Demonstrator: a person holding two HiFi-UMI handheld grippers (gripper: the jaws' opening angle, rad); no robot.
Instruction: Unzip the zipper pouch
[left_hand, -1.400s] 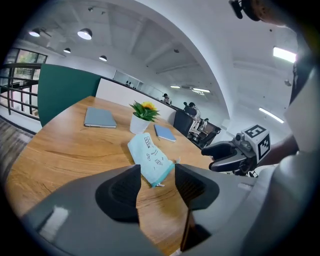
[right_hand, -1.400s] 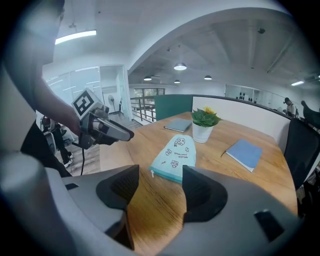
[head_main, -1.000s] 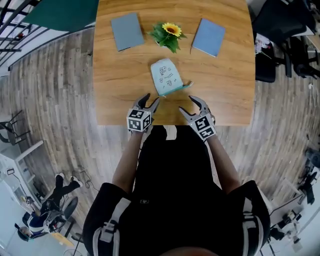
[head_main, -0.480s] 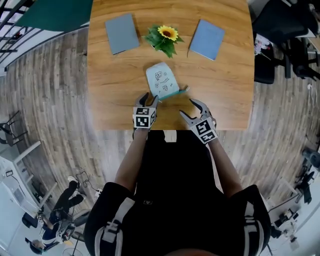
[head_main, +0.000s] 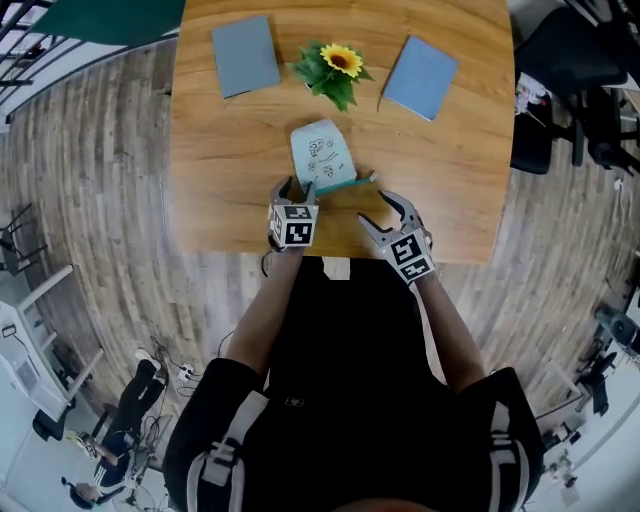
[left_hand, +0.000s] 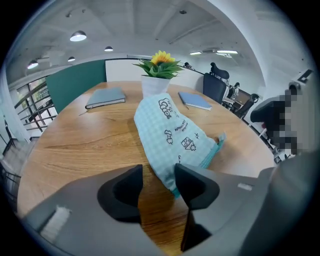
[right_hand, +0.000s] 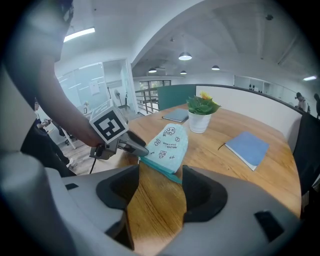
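The pouch (head_main: 322, 152) lies flat on the table (head_main: 225, 170) just on the person's side of the pot (left_hand: 155, 85). Its long axis runs from the pot toward the person, rounded end at the pot, zipper (left_hand: 210, 156) end nearest the person. It is soft pale mint cloth in a fine check, printed with small dark doodles and bits of lettering too small to read. The zipper band is a deeper teal and crosses the near end. A teal pull tab (head_main: 372, 176) sticks out at its right corner.

The left gripper (head_main: 297, 188) sits at the pouch's corner farthest from the pot, on the left. Its jaws stand apart and have just been opening. That corner reaches in between them, and the pads do not press on it. The right gripper (head_main: 375, 207) is farther from the pot, to the right of the zipper end. Its jaws are wide apart over bare wood, with nothing held.

The pot is white and holds a sunflower (head_main: 343, 60) with green leaves. A flat blue-grey notebook lies on each side of it, left (head_main: 246, 55) and right (head_main: 420, 77). The table is light, grained wood with rounded corners.
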